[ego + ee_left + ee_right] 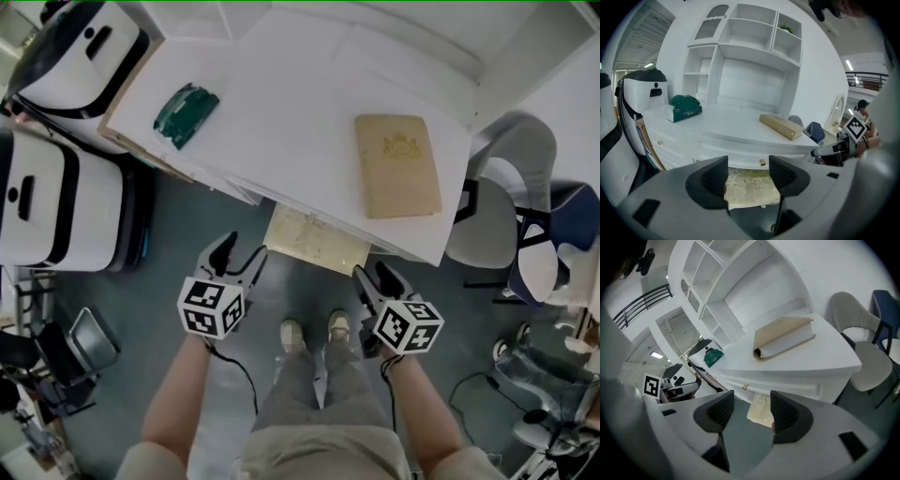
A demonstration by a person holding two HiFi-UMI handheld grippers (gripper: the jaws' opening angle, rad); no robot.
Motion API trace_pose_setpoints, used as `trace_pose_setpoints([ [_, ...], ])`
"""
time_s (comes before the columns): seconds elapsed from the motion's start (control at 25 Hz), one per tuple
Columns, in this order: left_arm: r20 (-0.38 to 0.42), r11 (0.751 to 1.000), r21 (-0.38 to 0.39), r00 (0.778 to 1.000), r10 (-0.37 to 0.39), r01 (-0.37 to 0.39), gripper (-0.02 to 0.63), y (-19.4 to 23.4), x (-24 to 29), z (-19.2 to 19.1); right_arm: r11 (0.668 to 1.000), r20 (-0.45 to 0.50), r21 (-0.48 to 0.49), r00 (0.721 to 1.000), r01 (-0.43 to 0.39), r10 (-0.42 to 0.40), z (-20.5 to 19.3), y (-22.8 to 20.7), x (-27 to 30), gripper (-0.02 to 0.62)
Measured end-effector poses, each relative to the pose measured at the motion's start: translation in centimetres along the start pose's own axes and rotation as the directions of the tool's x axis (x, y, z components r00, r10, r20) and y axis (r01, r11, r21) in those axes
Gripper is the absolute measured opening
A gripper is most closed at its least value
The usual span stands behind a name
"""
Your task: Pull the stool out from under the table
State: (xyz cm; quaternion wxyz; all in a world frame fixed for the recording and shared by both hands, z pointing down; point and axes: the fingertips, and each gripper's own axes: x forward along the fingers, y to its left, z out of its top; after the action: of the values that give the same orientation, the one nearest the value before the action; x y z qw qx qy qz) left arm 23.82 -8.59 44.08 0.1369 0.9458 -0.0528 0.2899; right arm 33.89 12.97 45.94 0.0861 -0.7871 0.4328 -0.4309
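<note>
Table (300, 122) over stool (314, 239) | left gripper (241, 253), right gripper (375, 275): jaws apart, empty, near stool

No legible text or numbers

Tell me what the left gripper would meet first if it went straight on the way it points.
Probably the cream patterned stool seat tucked under the white table; the left gripper, jaws open and empty, aims at it, though depth is unclear.

The person holds the left hand-held gripper (240, 253) and the right hand-held gripper (373, 277) side by side, bare forearms (178, 403) stretched forward. The jaws of both stand apart and press on nothing.
</note>
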Motion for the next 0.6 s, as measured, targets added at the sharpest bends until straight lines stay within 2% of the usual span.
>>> trace_pose_setpoints([
  [0.32, -0.114, 0.998, -0.063, 0.993, -0.038, 0.031, 0.317, 3.6, 5.8, -7.5, 0.999, -0.077, 0.013, 0.996, 0.035, -0.034, -5.4, -4.5, 6.1, 0.279],
  [0.44, -0.104, 0.994, -0.103, 0.993, -0.057, 0.046, 0.331, 4.2, 7.9, -9.3, 0.998, -0.086, 0.048, 0.996, 0.035, -0.030, -6.9, -6.4, 8.1, 0.302],
  [0.6, -0.045, 0.978, -0.170, 0.990, -0.130, 0.121, 0.363, 4.0, 10.5, -10.7, 0.996, -0.092, 0.041, 0.993, 0.079, -0.075, -8.7, -9.4, 10.6, 0.338],
])
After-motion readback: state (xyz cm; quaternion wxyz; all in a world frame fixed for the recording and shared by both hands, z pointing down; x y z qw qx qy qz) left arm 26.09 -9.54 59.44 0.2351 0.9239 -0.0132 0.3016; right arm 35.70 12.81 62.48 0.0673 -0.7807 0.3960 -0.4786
